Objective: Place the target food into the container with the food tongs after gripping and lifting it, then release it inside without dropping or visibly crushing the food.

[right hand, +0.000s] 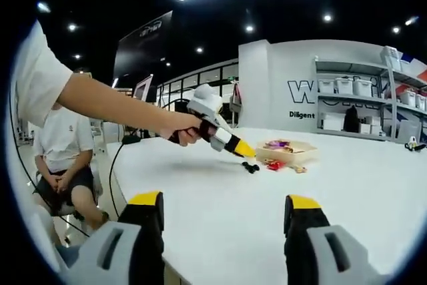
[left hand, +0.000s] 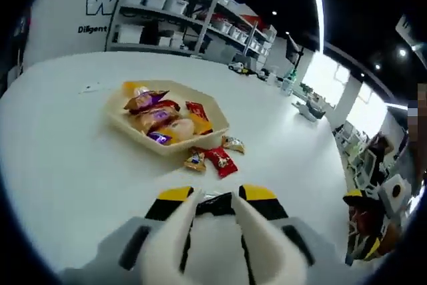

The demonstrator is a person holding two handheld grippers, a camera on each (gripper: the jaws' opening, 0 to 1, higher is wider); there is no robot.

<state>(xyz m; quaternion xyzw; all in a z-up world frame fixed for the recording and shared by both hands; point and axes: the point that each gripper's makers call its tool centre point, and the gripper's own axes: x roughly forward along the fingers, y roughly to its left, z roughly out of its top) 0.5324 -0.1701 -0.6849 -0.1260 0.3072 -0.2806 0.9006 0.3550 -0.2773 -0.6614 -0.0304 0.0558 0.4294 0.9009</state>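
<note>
A beige hexagonal tray (left hand: 215, 125) on the white table holds several wrapped snacks (left hand: 159, 117). Three loose wrapped snacks lie just in front of it, a red one (left hand: 221, 160) in the middle. My left gripper (left hand: 217, 195) is short of them, its yellow-tipped jaws shut on black food tongs (left hand: 217, 203). In the right gripper view a hand holds the left gripper (right hand: 237, 146), and the tongs' black tips (right hand: 250, 167) rest near the table, left of the loose snacks (right hand: 275, 164) and tray (right hand: 303, 153). My right gripper (right hand: 225, 208) hangs back at the table's near edge, open and holding nothing.
The round white table (right hand: 220, 191) has wide bare room around the tray. A person in white (right hand: 63, 158) sits beyond its left edge. Shelves with bins (left hand: 167, 11) line the wall behind. Small items (left hand: 303, 108) sit at the table's far side.
</note>
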